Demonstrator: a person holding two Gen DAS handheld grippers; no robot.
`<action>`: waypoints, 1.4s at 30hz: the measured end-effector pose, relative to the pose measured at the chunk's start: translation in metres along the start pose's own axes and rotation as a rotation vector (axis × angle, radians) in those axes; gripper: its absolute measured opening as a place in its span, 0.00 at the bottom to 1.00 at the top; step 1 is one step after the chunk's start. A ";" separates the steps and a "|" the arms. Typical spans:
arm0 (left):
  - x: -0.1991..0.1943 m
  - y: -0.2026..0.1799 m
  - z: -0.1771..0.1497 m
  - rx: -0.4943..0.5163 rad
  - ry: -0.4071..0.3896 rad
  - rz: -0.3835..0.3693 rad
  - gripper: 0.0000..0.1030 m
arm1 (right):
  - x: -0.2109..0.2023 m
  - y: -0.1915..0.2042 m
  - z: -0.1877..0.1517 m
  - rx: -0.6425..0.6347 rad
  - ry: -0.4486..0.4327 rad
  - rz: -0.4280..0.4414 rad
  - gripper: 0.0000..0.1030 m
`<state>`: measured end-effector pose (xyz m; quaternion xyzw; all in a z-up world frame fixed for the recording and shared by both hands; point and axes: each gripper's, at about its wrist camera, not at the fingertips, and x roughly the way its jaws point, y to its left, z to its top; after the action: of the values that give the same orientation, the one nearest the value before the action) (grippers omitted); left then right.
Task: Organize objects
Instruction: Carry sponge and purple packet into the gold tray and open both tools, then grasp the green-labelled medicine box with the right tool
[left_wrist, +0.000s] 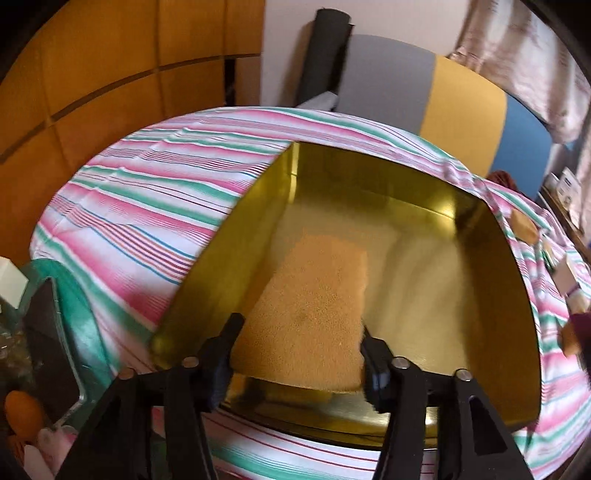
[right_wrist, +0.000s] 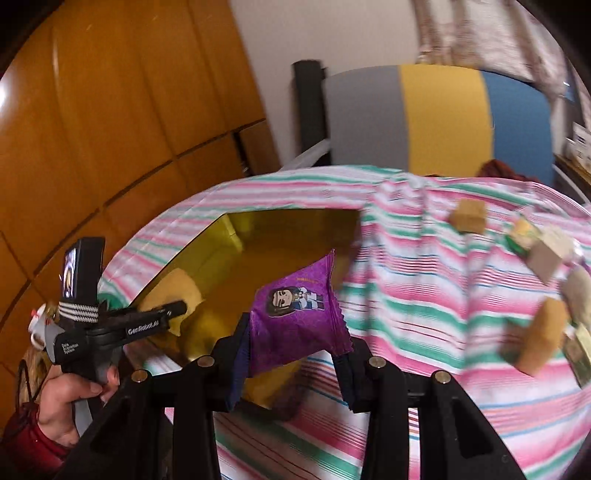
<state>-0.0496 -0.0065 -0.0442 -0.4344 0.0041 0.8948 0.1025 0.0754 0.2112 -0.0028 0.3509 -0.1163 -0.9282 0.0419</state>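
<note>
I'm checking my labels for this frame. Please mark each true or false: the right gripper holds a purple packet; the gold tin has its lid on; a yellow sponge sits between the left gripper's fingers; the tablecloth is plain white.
1. The right gripper holds a purple packet. True.
2. The gold tin has its lid on. False: it stands open.
3. A yellow sponge sits between the left gripper's fingers. True.
4. The tablecloth is plain white. False: it is striped pink, green and white.

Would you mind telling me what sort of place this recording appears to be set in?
Probably a room in a home: a table under a striped cloth, a wood-panelled wall, a gray, yellow and blue chair back, and light curtains behind.
</note>
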 end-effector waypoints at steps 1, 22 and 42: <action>-0.003 0.004 0.000 -0.009 -0.008 0.007 0.67 | 0.007 0.006 0.000 0.001 0.020 0.013 0.39; -0.066 0.058 0.019 -0.340 -0.193 0.032 0.97 | 0.100 0.078 0.001 -0.092 0.200 0.145 0.52; -0.056 -0.024 0.000 -0.142 -0.117 -0.146 0.98 | 0.007 -0.004 0.011 0.028 -0.025 -0.081 0.54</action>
<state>-0.0113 0.0069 0.0019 -0.3866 -0.0971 0.9069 0.1364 0.0634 0.2161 -0.0004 0.3442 -0.1156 -0.9318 -0.0021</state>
